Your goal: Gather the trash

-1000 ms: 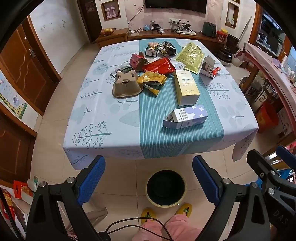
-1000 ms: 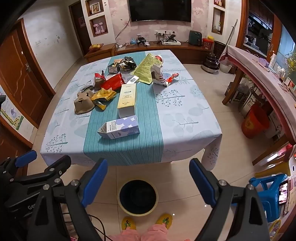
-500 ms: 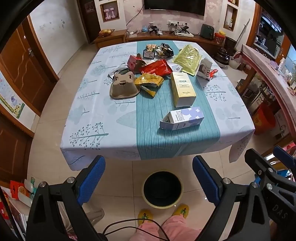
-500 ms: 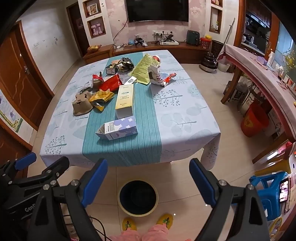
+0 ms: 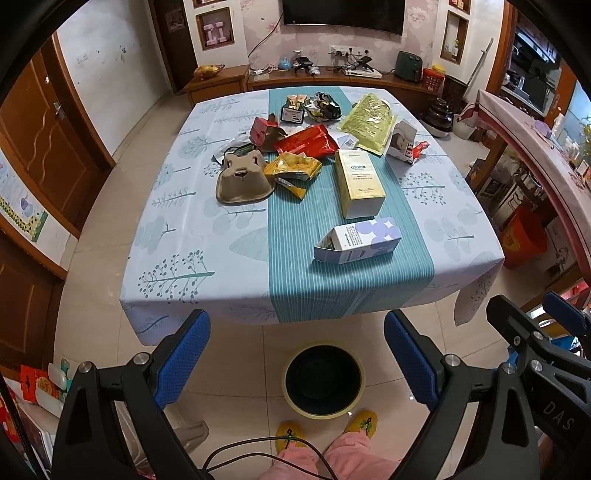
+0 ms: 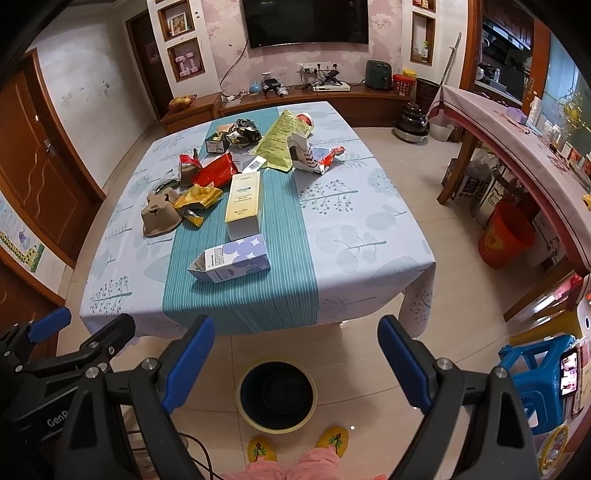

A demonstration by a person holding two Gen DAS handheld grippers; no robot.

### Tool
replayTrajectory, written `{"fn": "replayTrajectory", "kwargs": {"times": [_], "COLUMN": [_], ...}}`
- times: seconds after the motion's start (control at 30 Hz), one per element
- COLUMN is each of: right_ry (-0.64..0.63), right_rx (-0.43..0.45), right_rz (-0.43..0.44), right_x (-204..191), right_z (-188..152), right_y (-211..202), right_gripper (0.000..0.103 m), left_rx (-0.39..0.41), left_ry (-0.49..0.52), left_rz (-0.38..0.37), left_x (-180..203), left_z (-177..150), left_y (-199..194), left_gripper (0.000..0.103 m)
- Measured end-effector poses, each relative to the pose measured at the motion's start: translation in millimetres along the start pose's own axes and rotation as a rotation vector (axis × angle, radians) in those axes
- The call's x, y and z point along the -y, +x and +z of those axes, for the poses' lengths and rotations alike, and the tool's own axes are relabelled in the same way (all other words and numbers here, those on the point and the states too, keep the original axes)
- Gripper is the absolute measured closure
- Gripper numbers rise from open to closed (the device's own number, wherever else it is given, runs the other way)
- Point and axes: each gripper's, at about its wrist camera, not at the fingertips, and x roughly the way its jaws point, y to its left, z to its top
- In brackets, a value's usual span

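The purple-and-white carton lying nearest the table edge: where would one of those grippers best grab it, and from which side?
Probably across the middle of the purple-and-white carton, coming down from above on the near side. It lies flat on its long side on the teal runner, apart from the other trash, so its two long faces are free. Its left end looks opened and flimsy; avoid that. Both the left gripper and right gripper are open and empty.

A home living room: wall television (image 6: 306,22), clothed dining table (image 6: 354,229)

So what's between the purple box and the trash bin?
Only bare teal tablecloth, then floor tile, between the purple box and the trash bin, in both wrist views.
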Motion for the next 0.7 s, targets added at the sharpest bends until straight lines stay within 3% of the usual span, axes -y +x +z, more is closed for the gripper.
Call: {"fn": "replayTrajectory", "kwargs": {"times": [0.7], "right_ry": [0.001], "right_rx": [-0.003], "right_rz": [0.012], "right_x": [2.7], "right_z": [-3.4], "right_y": [-0.6], "right_gripper": [0.015], "left_rx": [-0.006], "left_ry": [0.017], "left_rz": [0.007], "left_x": [3.9], "left_z": [-0.4], "left_y": [-2.6], "left_gripper": [0.009]}}
